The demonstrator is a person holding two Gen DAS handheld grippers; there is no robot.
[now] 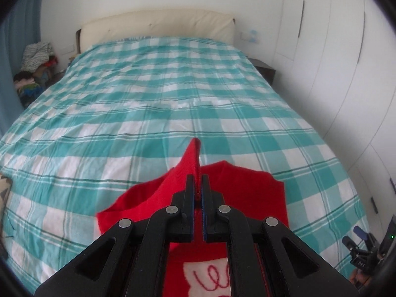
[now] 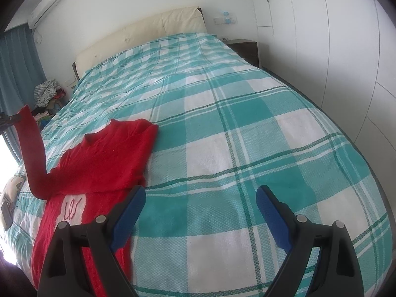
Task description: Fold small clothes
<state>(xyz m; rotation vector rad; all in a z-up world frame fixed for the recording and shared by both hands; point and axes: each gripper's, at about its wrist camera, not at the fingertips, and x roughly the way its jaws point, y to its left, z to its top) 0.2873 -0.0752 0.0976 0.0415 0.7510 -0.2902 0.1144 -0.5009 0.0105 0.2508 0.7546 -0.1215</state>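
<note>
A red sweater (image 2: 104,158) lies on the teal checked bedspread (image 2: 235,136), its white patch with red stitching (image 2: 71,205) facing up. My left gripper (image 1: 198,180) is shut on the end of one red sleeve (image 1: 190,163) and holds it up above the garment. In the right wrist view that sleeve (image 2: 32,148) rises steeply to the left gripper (image 2: 7,120) at the frame's left edge. My right gripper (image 2: 200,198) stands open over bare bedspread just right of the sweater's body, nothing between its blue pads (image 2: 131,210). The right gripper (image 1: 358,245) also shows at the lower right of the left wrist view.
A cream headboard (image 1: 158,24) closes the far end of the bed. A pile of clothes (image 1: 37,57) sits at the far left beside blue curtains (image 2: 17,57). White wardrobe doors (image 2: 321,37) and a dark nightstand (image 2: 245,47) line the right side. A patterned cushion (image 2: 10,198) lies at the left edge.
</note>
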